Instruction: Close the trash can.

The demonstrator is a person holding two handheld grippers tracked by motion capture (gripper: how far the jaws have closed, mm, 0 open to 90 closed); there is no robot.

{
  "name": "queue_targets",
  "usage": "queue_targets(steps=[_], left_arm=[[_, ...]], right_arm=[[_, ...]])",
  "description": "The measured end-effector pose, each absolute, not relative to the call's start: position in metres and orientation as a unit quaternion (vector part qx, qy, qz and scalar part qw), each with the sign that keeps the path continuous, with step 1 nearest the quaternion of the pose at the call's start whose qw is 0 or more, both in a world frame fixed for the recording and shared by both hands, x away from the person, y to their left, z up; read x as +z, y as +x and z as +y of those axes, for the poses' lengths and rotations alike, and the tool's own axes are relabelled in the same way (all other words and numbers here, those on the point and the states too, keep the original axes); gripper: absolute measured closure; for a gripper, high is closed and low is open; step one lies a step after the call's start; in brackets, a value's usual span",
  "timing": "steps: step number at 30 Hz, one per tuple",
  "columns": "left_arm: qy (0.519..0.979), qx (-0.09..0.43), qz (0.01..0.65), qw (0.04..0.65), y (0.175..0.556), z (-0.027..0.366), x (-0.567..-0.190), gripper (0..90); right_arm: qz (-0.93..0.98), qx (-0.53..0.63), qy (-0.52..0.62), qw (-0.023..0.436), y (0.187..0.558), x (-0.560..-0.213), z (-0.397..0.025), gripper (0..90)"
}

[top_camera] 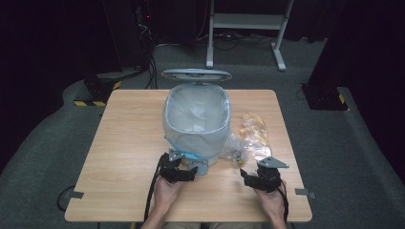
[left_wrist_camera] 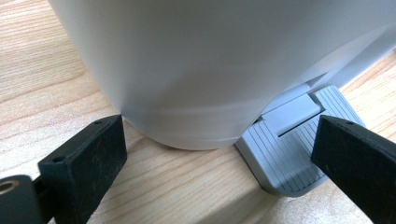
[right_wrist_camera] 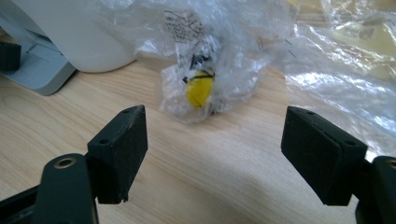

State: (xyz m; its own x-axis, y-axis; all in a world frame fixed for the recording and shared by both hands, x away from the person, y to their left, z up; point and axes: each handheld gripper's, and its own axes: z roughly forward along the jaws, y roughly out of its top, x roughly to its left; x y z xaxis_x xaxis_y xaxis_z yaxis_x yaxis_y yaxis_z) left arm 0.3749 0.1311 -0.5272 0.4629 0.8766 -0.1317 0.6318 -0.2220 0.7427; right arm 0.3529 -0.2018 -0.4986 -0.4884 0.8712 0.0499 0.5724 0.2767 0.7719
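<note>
A white pedal bin [top_camera: 196, 125] lined with a clear bag stands mid-table, its lid [top_camera: 196, 74] swung up behind it. My left gripper [top_camera: 190, 172] is open at the bin's base [left_wrist_camera: 196, 93], one jaw over the grey foot pedal [left_wrist_camera: 289, 154]. My right gripper [top_camera: 247, 177] is open too, a short way from a crumpled clear plastic wrapper [right_wrist_camera: 205, 79] with a yellow patch inside. More crinkled clear and yellowish plastic [top_camera: 252, 135] lies to the right of the bin.
The wooden table [top_camera: 129, 138] has bare room on its left half and along the front edge. Dark stands, cables and a white frame [top_camera: 246, 28] sit on the grey floor behind the table.
</note>
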Motion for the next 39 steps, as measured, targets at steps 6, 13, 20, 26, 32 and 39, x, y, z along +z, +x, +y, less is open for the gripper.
queue_targets(steps=[6, 13, 20, 26, 32, 39], left_arm=[[0.765, 0.16, 0.492, 0.383, 0.375, 0.131, -0.527, 3.7], [0.765, 0.159, 0.493, 0.383, 0.375, 0.131, -0.527, 3.7], [0.765, 0.159, 0.493, 0.383, 0.375, 0.131, -0.527, 3.7], [0.765, 0.159, 0.493, 0.383, 0.375, 0.131, -0.527, 3.7], [0.765, 0.159, 0.493, 0.383, 0.375, 0.131, -0.527, 3.7], [0.765, 0.159, 0.493, 0.383, 0.375, 0.131, -0.527, 3.7]], right_arm=[[0.778, 0.381, 0.461, 0.193, 0.357, -0.495, -0.196, 23.1], [0.779, 0.381, 0.459, 0.195, 0.363, -0.49, -0.189, 22.7], [0.783, 0.381, 0.449, 0.203, 0.372, -0.48, -0.179, 21.9], [0.781, 0.383, 0.453, 0.196, 0.382, -0.478, -0.175, 22.3], [0.777, 0.386, 0.458, 0.194, 0.389, -0.479, -0.175, 23.1], [0.775, 0.388, 0.461, 0.191, 0.397, -0.481, -0.17, 24.3]])
